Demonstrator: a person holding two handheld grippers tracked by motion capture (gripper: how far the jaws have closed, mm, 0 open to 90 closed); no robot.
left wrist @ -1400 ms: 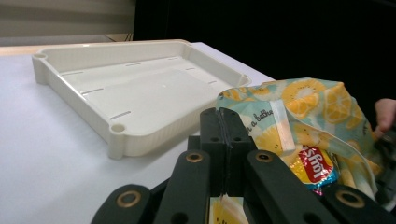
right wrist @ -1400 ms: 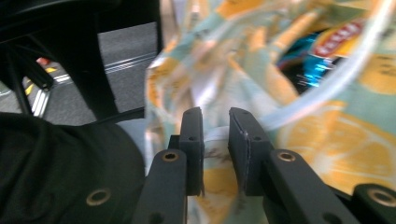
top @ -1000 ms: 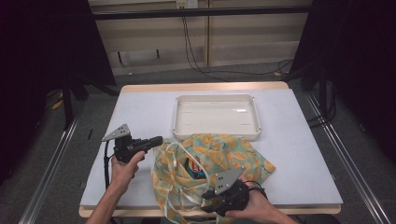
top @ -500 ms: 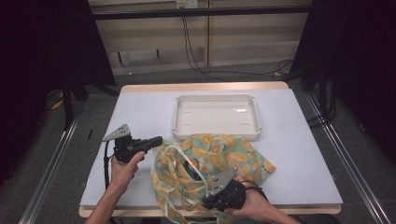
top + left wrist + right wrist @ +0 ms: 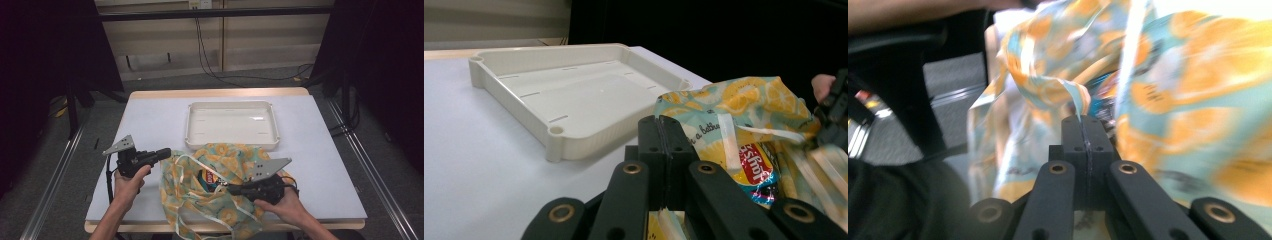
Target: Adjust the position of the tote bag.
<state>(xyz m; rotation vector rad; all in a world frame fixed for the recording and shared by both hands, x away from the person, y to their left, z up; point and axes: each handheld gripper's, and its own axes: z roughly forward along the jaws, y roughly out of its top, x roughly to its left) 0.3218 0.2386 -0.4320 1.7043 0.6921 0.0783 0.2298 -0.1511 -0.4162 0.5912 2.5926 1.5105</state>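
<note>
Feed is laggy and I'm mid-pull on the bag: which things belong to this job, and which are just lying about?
In the job:
- lemon-print bag, its edge pinched in the shut right claw
- left claw, shut at the bag's other edge
- chip packet inside the bag

Lying about:
- white tray, empty
- cables on the floor behind the table

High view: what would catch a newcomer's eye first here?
The bright orange-and-teal bag lies crumpled at the table's near edge, a chip packet peeking from its mouth. The left gripper and the right gripper each pinch the bag's edge from either side. Beyond it sits an empty cream tray at mid-table.
</note>
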